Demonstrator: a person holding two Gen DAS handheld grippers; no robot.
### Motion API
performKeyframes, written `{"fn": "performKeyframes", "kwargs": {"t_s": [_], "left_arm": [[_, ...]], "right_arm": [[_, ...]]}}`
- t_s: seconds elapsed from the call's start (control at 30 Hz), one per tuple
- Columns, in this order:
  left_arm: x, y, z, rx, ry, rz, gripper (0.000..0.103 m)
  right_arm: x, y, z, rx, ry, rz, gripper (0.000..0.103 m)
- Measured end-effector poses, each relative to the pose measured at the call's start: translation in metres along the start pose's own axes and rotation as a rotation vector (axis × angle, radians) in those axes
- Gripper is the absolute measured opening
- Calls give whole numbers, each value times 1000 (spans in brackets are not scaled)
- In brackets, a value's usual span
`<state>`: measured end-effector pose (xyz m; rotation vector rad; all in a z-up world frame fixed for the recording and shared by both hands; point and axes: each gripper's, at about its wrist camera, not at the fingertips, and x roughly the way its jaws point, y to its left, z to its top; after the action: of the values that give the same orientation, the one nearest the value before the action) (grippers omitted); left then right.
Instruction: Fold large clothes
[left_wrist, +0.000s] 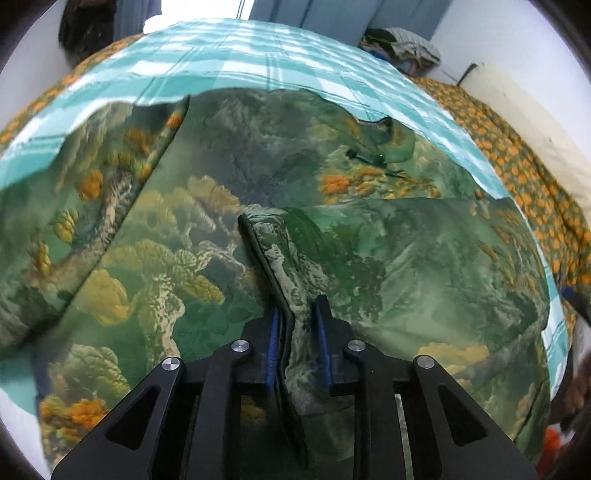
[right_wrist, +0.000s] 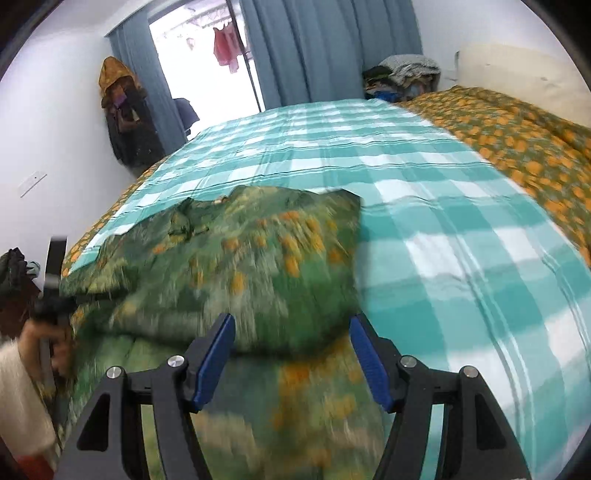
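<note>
While the left gripper (left_wrist: 297, 317) pinches a dark-trimmed hem, the green-orange coral-print garment (left_wrist: 221, 229) lies partly folded on the checked bedsheet (right_wrist: 424, 192); right gripper (right_wrist: 291, 332) spread, empty.

A home bedroom: a wide bed (right_wrist: 424, 206) under a teal-and-white checked sheet (right_wrist: 332, 140), an orange-flowered cover (right_wrist: 517, 140) along its side, blue curtains (right_wrist: 325, 48) by a bright doorway with washing (right_wrist: 225, 46) hung outside, and what seems, somewhat blurred, a heap of folded laundry (right_wrist: 402, 77) in the corner
</note>
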<state>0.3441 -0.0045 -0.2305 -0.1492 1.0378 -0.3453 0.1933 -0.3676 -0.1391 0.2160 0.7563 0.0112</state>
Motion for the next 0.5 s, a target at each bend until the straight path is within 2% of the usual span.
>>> {"fn": "performKeyframes", "kwargs": {"t_s": [0.1, 0.2, 0.27, 0.37, 0.43, 0.5], "left_arm": [[1, 2, -5, -8, -27, -19, 20], [-1, 5, -8, -19, -50, -47, 23], [1, 7, -10, -24, -58, -57, 23], [3, 9, -13, -29, -71, -70, 23], [2, 11, -14, -31, -78, -75, 23], [3, 10, -14, -31, -81, -77, 23]], "right_arm": [[51, 3, 13, -15, 52, -27, 66], [118, -9, -11, -1, 243, -55, 64], [124, -10, -14, -14, 238, -51, 64], [122, -7, 2, -14, 313, -59, 64], [109, -2, 23, -14, 285, -69, 64], [95, 6, 49, -38, 184, -58, 64]]}}
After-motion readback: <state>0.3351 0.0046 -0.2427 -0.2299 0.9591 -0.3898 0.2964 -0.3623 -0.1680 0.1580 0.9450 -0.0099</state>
